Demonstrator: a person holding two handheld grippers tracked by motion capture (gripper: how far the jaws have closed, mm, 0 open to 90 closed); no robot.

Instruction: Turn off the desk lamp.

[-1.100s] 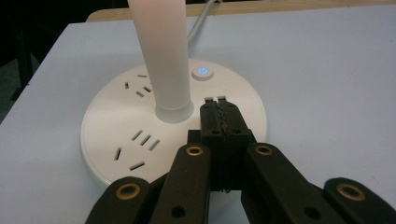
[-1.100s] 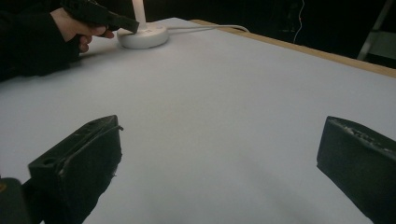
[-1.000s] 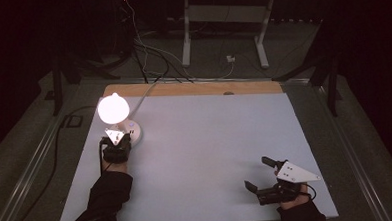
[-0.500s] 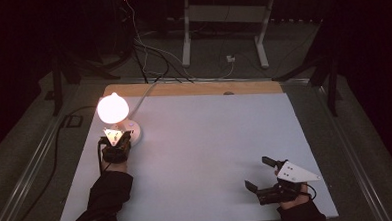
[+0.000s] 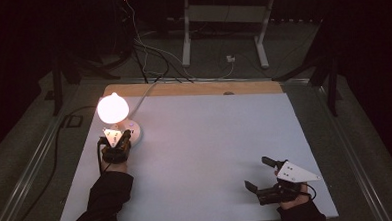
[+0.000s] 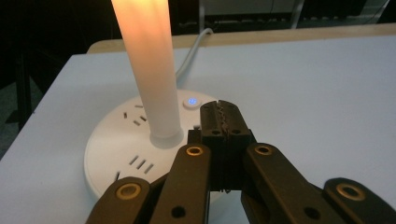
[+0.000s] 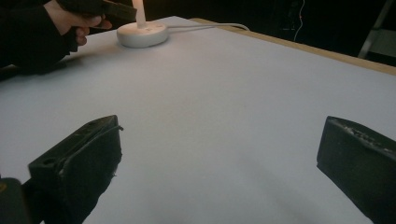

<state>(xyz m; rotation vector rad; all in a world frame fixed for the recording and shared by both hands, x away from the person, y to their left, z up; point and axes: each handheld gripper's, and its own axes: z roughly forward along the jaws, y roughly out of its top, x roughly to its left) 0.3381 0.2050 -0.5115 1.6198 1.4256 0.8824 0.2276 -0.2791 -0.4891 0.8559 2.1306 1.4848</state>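
Note:
A lit white desk lamp (image 5: 113,108) stands at the table's far left on a round white base (image 6: 135,144) with socket slots and a small blue-lit button (image 6: 191,101). My left gripper (image 5: 116,141) is shut, its tips (image 6: 223,116) resting over the base just right of the glowing stem (image 6: 149,60) and just short of the button. In the right gripper view the lamp base (image 7: 141,33) lies far off beside the left hand. My right gripper (image 5: 259,174) stands open near the front right of the table, nothing between its fingers (image 7: 84,154).
The white tabletop (image 5: 210,145) has a wooden strip (image 5: 198,89) along its far edge. The lamp's white cord (image 5: 143,95) runs off the back towards cables on the floor. A white stand's legs (image 5: 220,34) are behind the table in the dark room.
Hardly anything differs; the left gripper stays at the lamp base and the right gripper stays open at the front right.

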